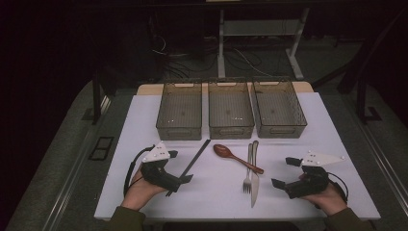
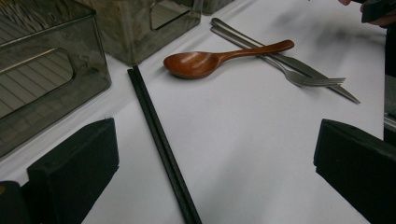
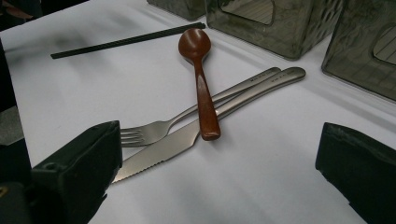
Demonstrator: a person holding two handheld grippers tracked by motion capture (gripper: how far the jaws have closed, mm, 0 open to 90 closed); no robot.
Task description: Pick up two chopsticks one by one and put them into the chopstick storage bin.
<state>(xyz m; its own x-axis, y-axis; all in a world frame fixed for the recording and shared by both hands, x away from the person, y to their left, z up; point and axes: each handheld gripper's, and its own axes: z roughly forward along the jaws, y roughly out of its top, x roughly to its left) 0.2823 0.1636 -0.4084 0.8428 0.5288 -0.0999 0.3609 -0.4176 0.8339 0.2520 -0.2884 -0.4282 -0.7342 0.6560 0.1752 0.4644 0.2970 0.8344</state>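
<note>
On the white table (image 1: 211,199) lie a pair of black chopsticks (image 1: 191,164), a brown wooden spoon (image 1: 236,157), a metal fork (image 1: 247,182) and a metal knife (image 1: 255,187). The spoon's handle rests across the fork and knife. My left gripper (image 1: 179,166) is open and empty, its jaws either side of the chopsticks' near end (image 2: 161,140). In the left gripper view the spoon (image 2: 201,63) lies farther off. My right gripper (image 1: 285,172) is open and empty, just right of the knife. Ahead of its jaws lie the fork (image 3: 154,129), knife (image 3: 163,151) and spoon (image 3: 201,88).
Three translucent grey bins stand side by side at the back of the table: left (image 1: 179,110), middle (image 1: 230,109), right (image 1: 279,109). All three look empty. Beyond the table are a dark floor, cables and desk legs.
</note>
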